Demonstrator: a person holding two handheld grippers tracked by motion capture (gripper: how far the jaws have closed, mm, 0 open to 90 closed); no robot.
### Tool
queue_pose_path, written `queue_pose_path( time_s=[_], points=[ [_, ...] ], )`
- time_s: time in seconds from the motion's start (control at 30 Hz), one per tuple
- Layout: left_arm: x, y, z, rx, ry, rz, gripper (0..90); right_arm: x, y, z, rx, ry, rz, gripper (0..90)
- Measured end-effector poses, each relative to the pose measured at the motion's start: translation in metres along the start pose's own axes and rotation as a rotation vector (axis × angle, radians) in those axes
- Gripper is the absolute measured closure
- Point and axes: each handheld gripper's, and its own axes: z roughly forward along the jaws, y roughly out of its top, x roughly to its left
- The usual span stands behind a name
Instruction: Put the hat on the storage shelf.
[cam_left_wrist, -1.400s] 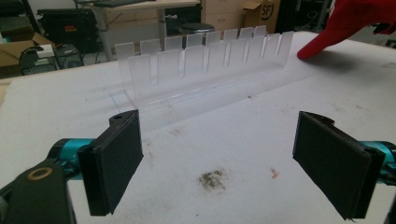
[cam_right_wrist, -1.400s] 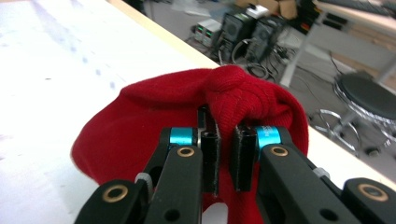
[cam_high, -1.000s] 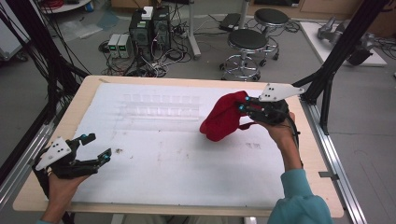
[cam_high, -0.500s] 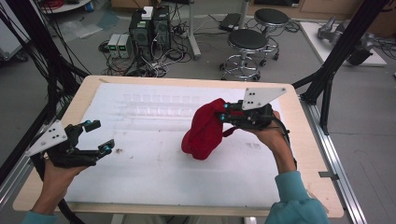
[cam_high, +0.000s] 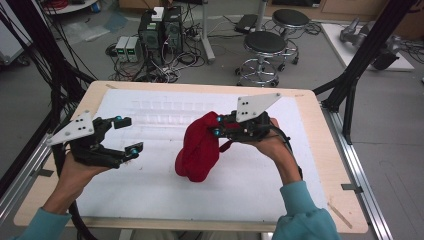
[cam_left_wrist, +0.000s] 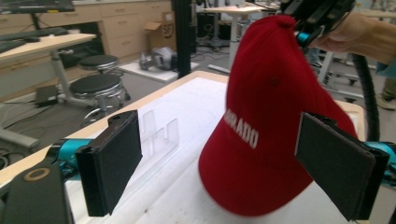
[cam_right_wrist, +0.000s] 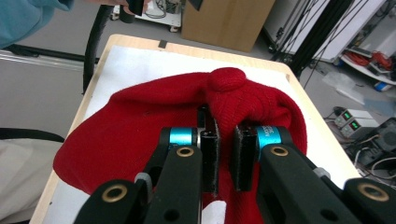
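Note:
A red cap (cam_high: 197, 147) with white lettering hangs from my right gripper (cam_high: 217, 126), which is shut on a fold of its fabric over the middle of the white mat. In the right gripper view the jaws (cam_right_wrist: 226, 149) pinch the red cloth (cam_right_wrist: 140, 126) between the pads. The cap's lower edge is close to the mat; I cannot tell if it touches. My left gripper (cam_high: 129, 135) is held up at the left, open and empty, pointing at the cap. In the left gripper view the cap (cam_left_wrist: 271, 107) hangs beyond the wide-apart pads (cam_left_wrist: 112, 163), with the right gripper (cam_left_wrist: 308, 23) on top of it.
A white mat (cam_high: 150, 200) covers the wooden table (cam_high: 320, 165). A clear plastic rack (cam_high: 165, 107) lies along the mat's far side, also seen as clear uprights (cam_left_wrist: 161, 135). Black frame posts stand at both sides; stools and electronics are on the floor behind.
The right gripper has carried the cap leftward toward the middle of the mat. The left gripper has risen from the near left corner and moved in toward the cap.

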Motion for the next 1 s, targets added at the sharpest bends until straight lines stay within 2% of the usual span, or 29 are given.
queue_pose_path(
  time_s=[0.2, 0.33, 0.4, 0.63, 0.8, 1.0],
  points=[
    [0.003, 0.004, 0.032, 0.017, -0.077, -0.017, 14.5, 0.0, 0.001, 0.011, 0.002, 0.02, 0.0, 84.6],
    [0.002, 0.004, 0.051, 0.015, -0.131, -0.005, 14.4, 0.0, 0.001, 0.013, -0.007, 0.027, 0.014, 84.6],
    [0.002, 0.004, 0.06, 0.001, -0.167, -0.015, 14.1, 0.0, 0.001, 0.014, -0.014, 0.03, 0.018, 84.6],
    [0.004, 0.004, 0.086, 0.027, -0.281, -0.054, 11.9, 0.0, -0.002, 0.017, -0.023, 0.055, 0.025, 84.6],
    [0.005, 0.002, 0.098, 0.06, -0.331, -0.066, 11.9, -0.001, -0.002, 0.02, -0.027, 0.072, 0.021, 84.6],
    [0.002, -0.001, 0.109, 0.092, -0.366, -0.057, 12.2, 0.0, -0.002, 0.023, -0.028, 0.094, 0.021, 84.6]
  ],
)
